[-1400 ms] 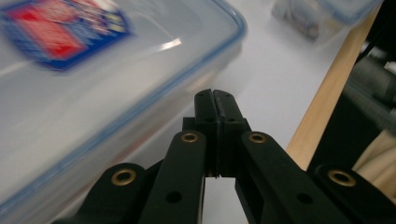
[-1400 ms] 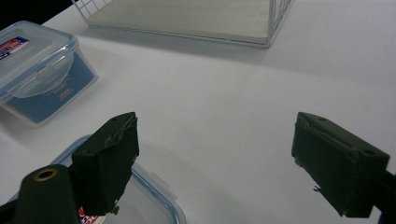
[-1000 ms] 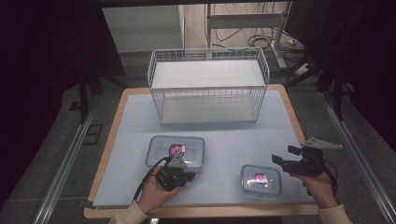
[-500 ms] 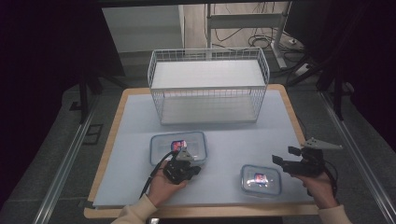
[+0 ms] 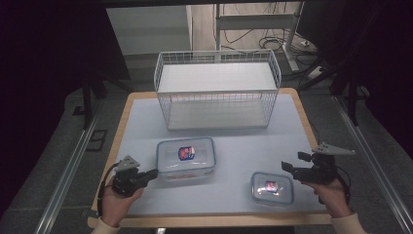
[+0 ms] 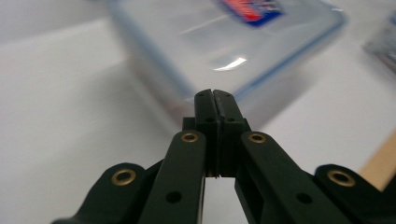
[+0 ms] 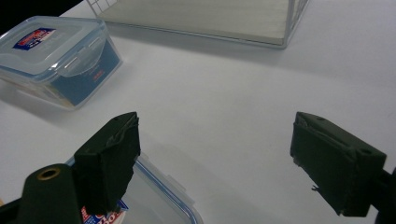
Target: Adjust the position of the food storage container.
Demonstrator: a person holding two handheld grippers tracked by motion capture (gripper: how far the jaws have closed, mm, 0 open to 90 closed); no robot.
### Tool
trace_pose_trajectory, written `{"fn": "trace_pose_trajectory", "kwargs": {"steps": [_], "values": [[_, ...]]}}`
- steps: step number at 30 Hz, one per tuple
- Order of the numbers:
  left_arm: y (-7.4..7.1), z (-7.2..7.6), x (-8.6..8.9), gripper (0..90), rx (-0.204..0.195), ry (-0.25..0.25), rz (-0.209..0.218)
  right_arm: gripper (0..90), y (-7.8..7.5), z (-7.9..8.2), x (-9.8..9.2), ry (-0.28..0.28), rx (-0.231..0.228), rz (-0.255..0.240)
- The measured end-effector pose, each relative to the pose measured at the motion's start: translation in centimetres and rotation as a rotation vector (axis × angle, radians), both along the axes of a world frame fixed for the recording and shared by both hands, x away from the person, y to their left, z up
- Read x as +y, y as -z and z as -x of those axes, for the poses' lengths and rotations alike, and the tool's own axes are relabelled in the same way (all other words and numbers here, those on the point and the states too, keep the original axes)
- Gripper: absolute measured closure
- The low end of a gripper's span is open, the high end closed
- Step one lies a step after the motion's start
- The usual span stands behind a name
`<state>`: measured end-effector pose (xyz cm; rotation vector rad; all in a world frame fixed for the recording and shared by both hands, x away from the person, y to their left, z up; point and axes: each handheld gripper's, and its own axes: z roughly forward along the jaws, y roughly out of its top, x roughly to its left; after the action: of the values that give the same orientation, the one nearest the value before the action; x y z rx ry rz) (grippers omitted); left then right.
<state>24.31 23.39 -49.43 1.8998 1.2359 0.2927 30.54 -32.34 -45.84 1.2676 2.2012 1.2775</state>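
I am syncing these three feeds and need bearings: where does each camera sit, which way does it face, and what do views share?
High view: above the person's side, looking forward and down on the table and wire basket; both hands and each tool show, left tool, right tool.
Left gripper view: rides the left tool, jaws closed, aimed at the large container.
Right gripper view: rides the right tool, jaws apart above the small container.
Shared: the large container appears in all three.

Wire rack [image 5: 217,90] at the table's [image 5: 141,114] back — large container [image 5: 185,157] before it, small container [image 5: 272,187] front right.
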Motion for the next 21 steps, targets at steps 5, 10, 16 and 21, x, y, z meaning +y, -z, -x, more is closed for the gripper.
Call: {"fn": "trace_pose_trajectory", "kwargs": {"steps": [5, 10, 16, 21], "values": [[1.8, -1.1, 0.8, 90.0, 0.061, -0.027, -0.013, 15.6, -0.1, 0.0, 0.3, -0.003, -0.003, 0.004], [2.9, -2.4, -0.1, 90.0, 0.099, 0.003, -0.012, 15.6, 0.0, 0.0, 0.0, 0.005, -0.002, 0.005], [2.9, -3.6, -0.5, 90.0, 0.098, -0.006, -0.024, 15.8, 0.0, 0.0, -0.5, 0.025, -0.001, 0.001], [3.0, -4.7, -1.4, 90.0, 0.105, 0.002, -0.034, 16.0, 0.0, -0.1, -0.6, 0.028, -0.003, 0.001]]}}
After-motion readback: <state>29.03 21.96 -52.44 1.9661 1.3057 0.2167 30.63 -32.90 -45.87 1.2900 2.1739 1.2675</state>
